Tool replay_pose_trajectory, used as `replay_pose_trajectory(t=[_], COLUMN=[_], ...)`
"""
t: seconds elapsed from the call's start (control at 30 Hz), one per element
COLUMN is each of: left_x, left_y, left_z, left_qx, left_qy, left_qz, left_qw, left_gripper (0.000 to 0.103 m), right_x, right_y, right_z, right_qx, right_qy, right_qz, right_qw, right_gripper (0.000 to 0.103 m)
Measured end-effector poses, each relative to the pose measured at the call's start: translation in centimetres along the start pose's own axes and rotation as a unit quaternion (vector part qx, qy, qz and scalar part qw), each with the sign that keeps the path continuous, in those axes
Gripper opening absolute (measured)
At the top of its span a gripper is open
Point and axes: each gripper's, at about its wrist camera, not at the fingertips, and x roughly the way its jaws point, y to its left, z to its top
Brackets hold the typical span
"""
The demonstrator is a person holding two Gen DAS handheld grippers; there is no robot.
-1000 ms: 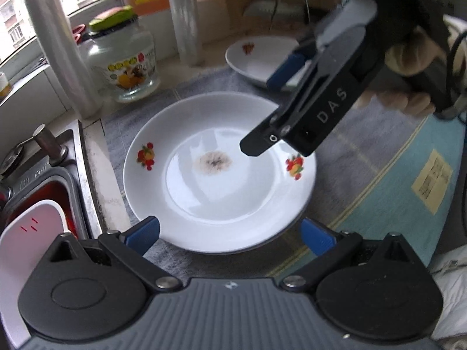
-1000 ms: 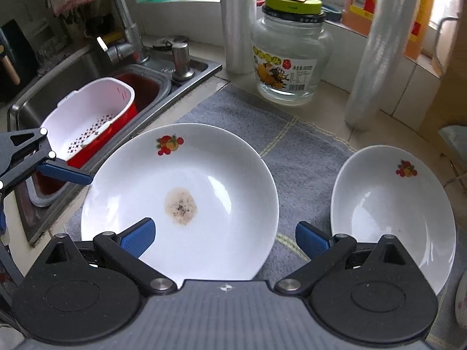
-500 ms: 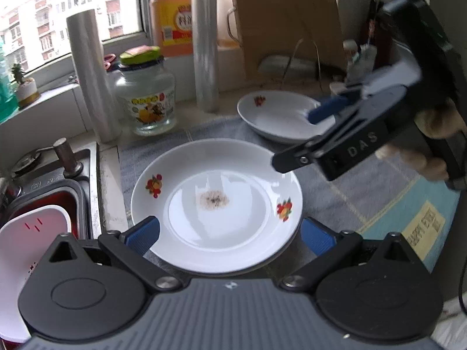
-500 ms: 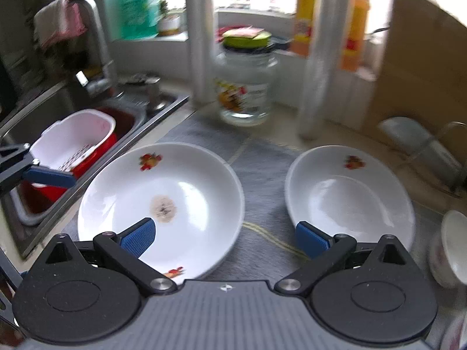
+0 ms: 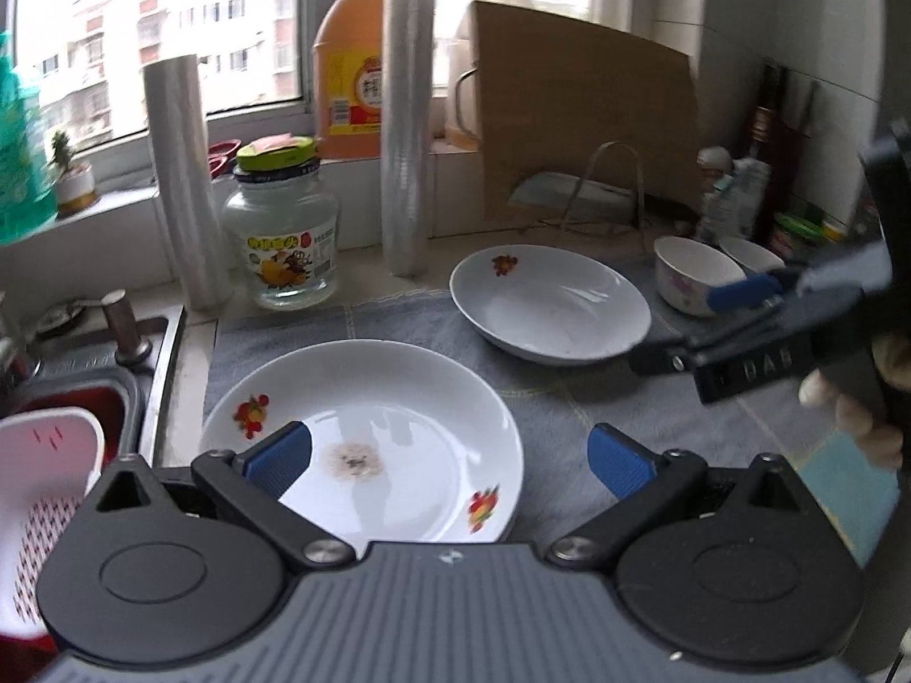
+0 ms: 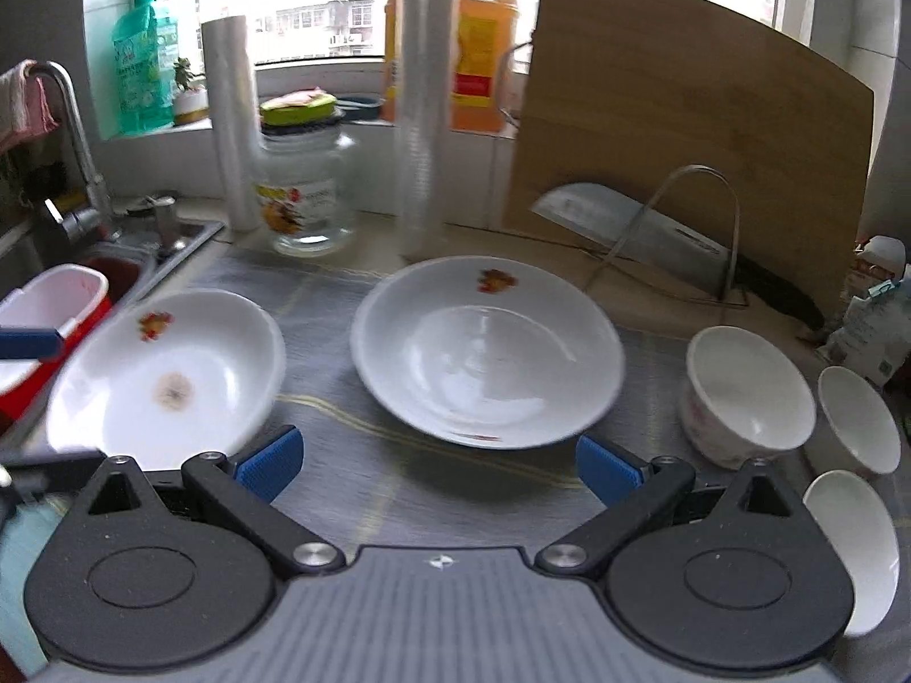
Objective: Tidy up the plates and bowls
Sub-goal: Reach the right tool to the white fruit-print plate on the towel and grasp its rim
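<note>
Plates [image 5: 364, 432] [image 6: 489, 350] lay apart on the grey mat [image 6: 341, 455], small bowls [image 6: 746, 387] at its right end. Glazed ware: judged stiff, slippery, breakable; best pinched at the rim. Left gripper [image 5: 450, 458] and right gripper [image 6: 435, 458] were both spread wide, holding nothing.

Colander [image 5: 51, 478] cropped left — stained plate's [image 5: 398, 432] near rim hidden.

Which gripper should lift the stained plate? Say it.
Left, probably. The left gripper, open, hangs right over the stained plate; the right gripper, also open, faces the other plate.
</note>
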Motion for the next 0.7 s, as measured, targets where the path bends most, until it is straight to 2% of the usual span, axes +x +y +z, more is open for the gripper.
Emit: replay_pose_trajectory(t=[0.13,0.33,0.53,0.7], left_x=[1.3,3.1,5.4,9.2], left_y=[-2.1,-5.8,-8.7,-10.9], left_z=[1.1,2.0,2.6,2.5], left_qx=[-0.029,-0.03,-0.027,-0.025], left_qy=[0.005,0.011,0.018,0.048], left_qz=[0.014,0.054,0.071,0.06], left_qw=[0.9995,0.998,0.9969,0.9967], left_gripper=[0.102,0.102,0.102,0.102], right_x=[1.3,2.4,3.0,4.5], right_y=[-3.6,-7.0,-10.0,-10.8], right_z=[-0.4,0.6,3.1,4.9], right_qx=[0.01,-0.002,-0.01,-0.036], right_qy=[0.01,0.009,0.01,0.034], right_qz=[0.031,0.068,0.069,0.072], right_qw=[0.999,0.998,0.998,0.996], right_gripper=[0.103,0.103,0.103,0.103])
